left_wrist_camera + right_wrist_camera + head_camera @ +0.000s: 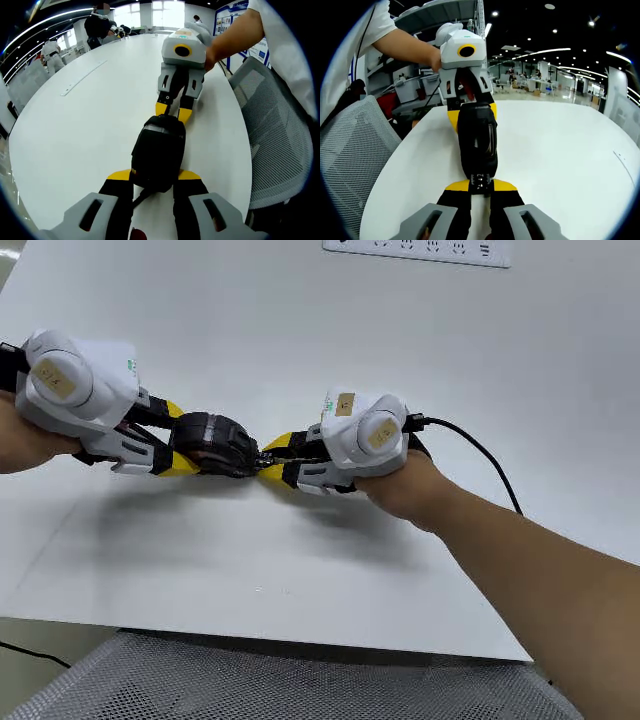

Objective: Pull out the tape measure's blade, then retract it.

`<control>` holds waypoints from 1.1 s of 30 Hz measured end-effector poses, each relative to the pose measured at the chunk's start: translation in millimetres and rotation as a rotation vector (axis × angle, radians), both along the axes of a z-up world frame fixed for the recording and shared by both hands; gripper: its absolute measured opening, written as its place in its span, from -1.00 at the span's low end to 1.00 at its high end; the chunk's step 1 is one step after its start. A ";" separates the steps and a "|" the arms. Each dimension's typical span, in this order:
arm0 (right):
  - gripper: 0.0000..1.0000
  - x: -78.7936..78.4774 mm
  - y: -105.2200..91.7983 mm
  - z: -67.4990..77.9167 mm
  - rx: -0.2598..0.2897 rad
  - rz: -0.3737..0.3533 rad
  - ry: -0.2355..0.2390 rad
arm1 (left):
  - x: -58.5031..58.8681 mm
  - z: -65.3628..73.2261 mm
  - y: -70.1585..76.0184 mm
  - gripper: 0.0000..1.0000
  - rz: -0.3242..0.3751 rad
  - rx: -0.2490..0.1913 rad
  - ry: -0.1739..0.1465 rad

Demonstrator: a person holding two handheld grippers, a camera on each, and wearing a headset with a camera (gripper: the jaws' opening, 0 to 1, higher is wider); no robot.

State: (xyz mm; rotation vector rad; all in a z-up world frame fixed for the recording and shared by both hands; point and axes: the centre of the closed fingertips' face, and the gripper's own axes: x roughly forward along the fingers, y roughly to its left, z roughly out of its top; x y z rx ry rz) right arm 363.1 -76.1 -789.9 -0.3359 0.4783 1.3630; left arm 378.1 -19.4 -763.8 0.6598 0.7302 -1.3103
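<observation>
A black tape measure point(215, 445) is held just above the white table point(300, 560), with my left gripper point(185, 438) shut on its case from the left. The right gripper point(268, 459) meets it from the right, its yellow tips pinched on the blade's end hook point(261, 458) right at the case mouth. No length of blade shows between hook and case. In the left gripper view the case point(157, 152) sits between my left gripper point(155, 176) tips, the right gripper point(173, 112) beyond it. In the right gripper view, the hook point(480, 180) lies in my right gripper point(481, 187), the case point(477, 135) ahead.
A power strip point(415, 248) lies at the table's far edge. A black cable point(480, 455) trails from the right gripper across the table. A mesh chair point(300, 680) stands at the near edge. A long white strip point(82, 77) lies farther along the table.
</observation>
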 end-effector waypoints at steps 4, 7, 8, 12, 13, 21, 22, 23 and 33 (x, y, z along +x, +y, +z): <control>-0.82 0.9 0.3 0.2 0.000 -0.002 0.002 | 0.3 -0.1 -0.3 -0.51 -0.001 0.003 0.001; -0.82 0.4 -0.9 -0.1 -0.008 0.004 -0.008 | 0.4 -0.5 -0.4 -0.51 0.001 0.002 0.001; -0.82 0.4 -1.2 0.0 -0.009 0.005 -0.010 | 0.4 -0.5 -0.5 -0.51 0.001 0.002 0.001; -0.82 0.3 -1.9 0.0 -0.010 0.003 -0.008 | 0.3 -0.5 -1.2 -0.51 -0.003 0.003 -0.002; -0.82 0.0 -2.0 0.0 -0.014 0.005 -0.011 | 0.3 -0.6 -1.4 -0.51 -0.006 0.004 -0.004; -0.82 -1.3 -15.0 0.5 -0.027 -0.001 -0.019 | 1.2 -0.7 -1.5 -0.51 -0.001 0.000 -0.001; -0.82 -1.3 -15.8 0.5 -0.027 -0.002 -0.018 | 1.2 -0.7 -1.6 -0.51 -0.001 0.000 0.000; -0.82 -1.1 -16.8 0.6 -0.026 -0.007 -0.013 | 1.2 -0.7 -1.7 -0.51 0.000 0.000 0.001; -0.81 -1.7 -27.1 3.7 -0.036 -0.010 -0.026 | 0.7 -0.2 -0.8 -0.51 0.010 -0.003 0.011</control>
